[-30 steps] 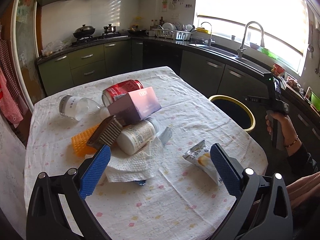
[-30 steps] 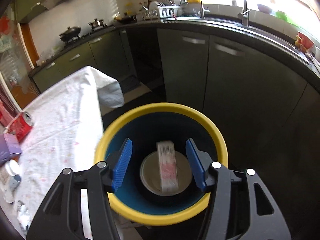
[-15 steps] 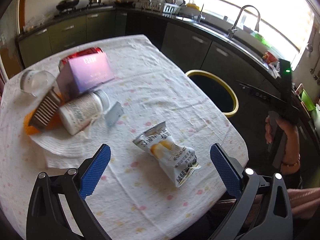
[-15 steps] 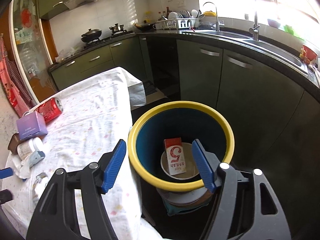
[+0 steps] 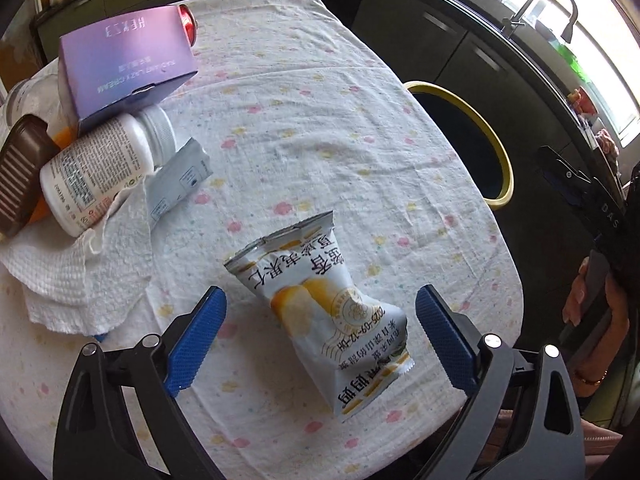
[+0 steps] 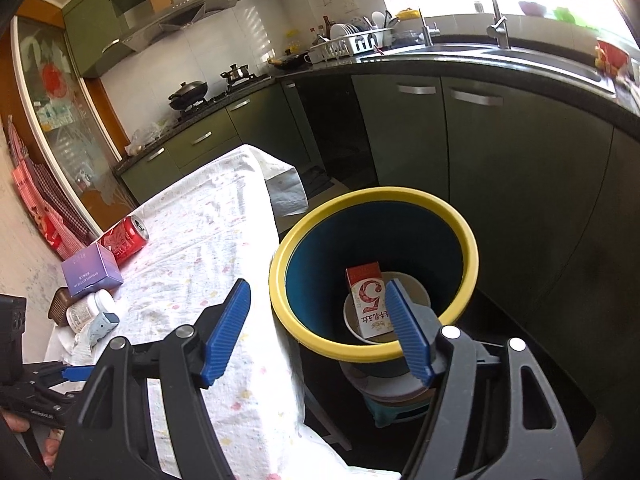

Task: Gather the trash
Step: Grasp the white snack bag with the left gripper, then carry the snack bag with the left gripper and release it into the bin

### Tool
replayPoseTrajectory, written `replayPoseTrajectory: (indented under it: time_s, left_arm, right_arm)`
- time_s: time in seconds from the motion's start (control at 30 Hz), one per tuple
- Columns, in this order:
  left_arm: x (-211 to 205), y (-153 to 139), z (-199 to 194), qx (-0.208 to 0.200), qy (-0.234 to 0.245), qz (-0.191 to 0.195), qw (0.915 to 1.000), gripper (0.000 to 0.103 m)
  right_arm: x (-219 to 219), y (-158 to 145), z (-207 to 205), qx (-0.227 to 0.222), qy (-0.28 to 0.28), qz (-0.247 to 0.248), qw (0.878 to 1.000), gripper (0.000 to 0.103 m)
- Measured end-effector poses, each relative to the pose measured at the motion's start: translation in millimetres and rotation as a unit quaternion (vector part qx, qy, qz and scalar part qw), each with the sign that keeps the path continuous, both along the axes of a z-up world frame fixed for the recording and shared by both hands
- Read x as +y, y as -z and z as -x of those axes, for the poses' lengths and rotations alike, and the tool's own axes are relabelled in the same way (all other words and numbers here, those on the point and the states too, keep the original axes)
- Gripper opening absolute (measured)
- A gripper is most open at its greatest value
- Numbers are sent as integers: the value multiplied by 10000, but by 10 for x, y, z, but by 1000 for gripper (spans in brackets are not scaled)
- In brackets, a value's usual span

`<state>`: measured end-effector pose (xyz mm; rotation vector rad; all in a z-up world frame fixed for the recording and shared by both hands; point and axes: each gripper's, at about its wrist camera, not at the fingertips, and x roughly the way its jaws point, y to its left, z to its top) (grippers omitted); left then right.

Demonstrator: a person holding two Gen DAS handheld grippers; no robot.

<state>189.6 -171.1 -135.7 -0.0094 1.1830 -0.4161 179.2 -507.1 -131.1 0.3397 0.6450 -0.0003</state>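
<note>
The snack bag (image 5: 326, 314) lies flat on the table (image 5: 320, 128), between the wide-spread fingers of the left hand-held gripper (image 5: 320, 338), whose jaws have just narrowed slightly without touching it. At ten o'clock sit a white bottle (image 5: 96, 168) and purple box (image 5: 124, 60). The right hand-held gripper (image 6: 318, 334), half open and empty, hangs by the yellow-rimmed bin (image 6: 472, 256) holding a red carton (image 6: 370, 302).

This is a home kitchen. Green cabinets (image 6: 192, 144) run under a dark countertop (image 6: 500, 68), with a wok (image 6: 188, 92) on a gas hob beneath a range hood (image 6: 180, 12). A dish rack (image 6: 352, 42) full of crockery stands beside a sink with a tall faucet (image 6: 498, 20) below a bright window, and white tiles cover the wall.
</note>
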Motion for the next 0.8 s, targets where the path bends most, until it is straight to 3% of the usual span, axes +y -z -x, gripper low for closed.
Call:
replayPoseTrajectory:
  time_s: [0.13,0.3,0.37,0.53,0.8]
  left_arm:
    - [-72,-26,-55,-95,234,-329,9991,83]
    - [-158,-89,-90,-70,760,-476,9959,54]
    - [-261,-123,-66,-170,1116,-608,9917,47]
    - [-434,-185,-53,-583,1712,-1115,9772,42]
    - [-429,-186,-78,-524,2067,-1263,9688,38]
  right_arm:
    - [-61,55,20,53,19,-131,9999,66]
    - [-113,100,40,124,62,-213,9997,67]
    - [-115,113,38,145,59,-251,9996,67]
    - [-69,136,20,204,-21,-268,9994,68]
    - [-65,151,20,228,-37,-286,9993,68]
